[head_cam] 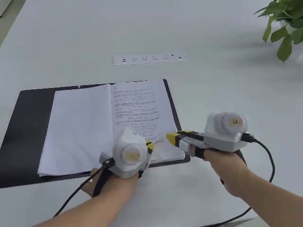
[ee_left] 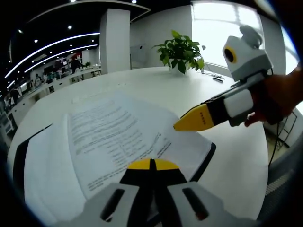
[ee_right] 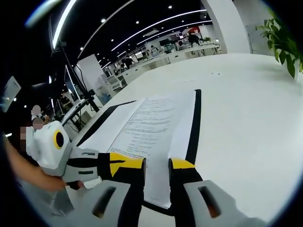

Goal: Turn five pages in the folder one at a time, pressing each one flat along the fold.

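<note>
Black plastic folder (head_cam: 26,127) lies open flat on the white table (head_cam: 222,66), its stack of white printed pages (head_cam: 135,109) spread across both halves. The right-hand page carries the text; the left-hand sheet looks blank.

Left gripper (head_cam: 150,146) is at the near edge of the right-hand page, just right of the fold. Its 2 yellow tips are pressed together, and in the left gripper view they sit over the paper's bottom edge. Can't tell if a sheet is pinched between them.

Right gripper (head_cam: 172,138) is at the folder's near right corner and points left toward the left gripper, with the tips near each other but apart. Its jaws are spread with a clear gap, and in the right gripper view the page's corner area lies in line with that gap. Contact with the paper is unclear.

A white power strip (head_cam: 147,58) lies beyond the folder, and a green leafy plant (head_cam: 284,23) stands at the far right.
</note>
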`<state>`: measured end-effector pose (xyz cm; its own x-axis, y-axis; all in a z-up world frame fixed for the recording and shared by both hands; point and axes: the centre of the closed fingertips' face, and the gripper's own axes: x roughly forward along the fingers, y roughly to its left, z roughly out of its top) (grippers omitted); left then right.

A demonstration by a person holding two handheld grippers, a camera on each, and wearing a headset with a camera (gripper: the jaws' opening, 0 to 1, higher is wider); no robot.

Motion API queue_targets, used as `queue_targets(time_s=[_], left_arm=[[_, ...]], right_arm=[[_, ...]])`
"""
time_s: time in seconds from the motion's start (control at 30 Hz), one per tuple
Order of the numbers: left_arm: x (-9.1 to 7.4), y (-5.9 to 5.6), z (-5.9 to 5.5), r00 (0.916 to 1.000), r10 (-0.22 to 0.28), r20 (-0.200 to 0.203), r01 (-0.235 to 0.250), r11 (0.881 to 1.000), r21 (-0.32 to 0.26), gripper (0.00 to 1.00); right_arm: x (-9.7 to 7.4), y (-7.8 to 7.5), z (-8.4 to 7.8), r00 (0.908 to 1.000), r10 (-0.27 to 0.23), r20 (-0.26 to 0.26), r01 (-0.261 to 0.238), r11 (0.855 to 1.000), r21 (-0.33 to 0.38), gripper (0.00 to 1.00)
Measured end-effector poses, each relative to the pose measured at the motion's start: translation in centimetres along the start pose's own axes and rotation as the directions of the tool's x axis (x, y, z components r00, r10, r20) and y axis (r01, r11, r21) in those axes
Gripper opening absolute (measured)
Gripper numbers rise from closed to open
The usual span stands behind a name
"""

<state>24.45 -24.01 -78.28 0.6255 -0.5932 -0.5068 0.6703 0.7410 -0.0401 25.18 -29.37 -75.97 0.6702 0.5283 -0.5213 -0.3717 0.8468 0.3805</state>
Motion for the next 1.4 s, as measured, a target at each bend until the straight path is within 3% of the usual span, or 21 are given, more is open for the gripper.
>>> queue_targets(time_s=[0.13,0.37,0.43,0.53,0.57,0.63,0.73,0.87,0.93,1.0,1.13,1.2,1.4], left_arm=[[0.0,0.0,0.0,1.0,0.0,-0.001,0.0,1.0,-0.005,0.0],[0.0,0.1,0.1,1.0,-0.003,-0.009,0.003,1.0,-0.031,0.0],[0.0,0.2,0.1,0.9999,-0.009,-0.009,0.008,0.998,-0.065,0.0],[-0.5,0.0,-0.1,0.9983,-0.051,-0.028,0.047,0.991,-0.122,0.0],[-0.8,-0.1,-0.1,0.9969,-0.07,-0.036,0.065,0.988,-0.137,0.0],[-1.3,0.1,-0.3,0.9958,-0.078,-0.048,0.072,0.991,-0.112,0.05],[-2.7,0.6,-0.3,0.996,-0.076,-0.046,0.071,0.99,-0.119,0.1],[-4.4,1.1,-0.4,0.996,-0.08,-0.039,0.075,0.99,-0.117,0.12],[-6.1,1.5,-0.4,0.9957,-0.088,-0.029,0.084,0.99,-0.109,0.15],[-7.2,2.0,-0.4,0.9963,-0.084,-0.019,0.082,0.992,-0.095,0.15],[-10.2,3.6,-0.5,0.9977,-0.068,0.001,0.067,0.993,-0.095,0.15],[-11.6,4.4,-0.6,0.9983,-0.057,0.01,0.058,0.994,-0.094,0.16],[-15.9,6.8,-0.7,0.9983,-0.009,0.058,0.016,0.991,-0.134,0.16]], right_arm=[[-0.3,-0.2,0.0,0.9999,-0.006,-0.01,0.007,1.0,0.025,0.02],[-0.2,0.0,0.2,0.9999,-0.007,-0.011,0.008,0.994,0.108,0.0],[-0.2,0.1,0.3,1.0,-0.004,-0.006,0.005,0.99,0.142,0.0],[-0.3,0.4,0.4,0.9999,-0.009,-0.01,0.01,0.985,0.175,0.0],[-0.3,0.8,0.6,1.0,0.004,0.001,-0.004,0.975,0.22,0.0],[-0.5,1.1,0.8,1.0,0.005,0.005,-0.006,0.97,0.242,0.0],[-0.7,1.8,1.3,0.9996,0.017,0.024,-0.023,0.959,0.283,0.0],[-1.4,3.6,2.5,0.9962,0.049,0.072,-0.071,0.941,0.331,0.0],[-1.7,5.0,3.4,0.9918,0.08,0.1,-0.111,0.927,0.358,0.0],[-2.0,6.2,4.2,0.9871,0.098,0.126,-0.138,0.922,0.362,0.0],[-2.1,8.9,5.8,0.9728,0.143,0.183,-0.206,0.895,0.395,0.0],[-2.1,9.9,6.2,0.9684,0.154,0.196,-0.222,0.89,0.399,0.0],[-1.4,15.7,7.8,0.9417,0.229,0.246,-0.319,0.842,0.436,0.0]])
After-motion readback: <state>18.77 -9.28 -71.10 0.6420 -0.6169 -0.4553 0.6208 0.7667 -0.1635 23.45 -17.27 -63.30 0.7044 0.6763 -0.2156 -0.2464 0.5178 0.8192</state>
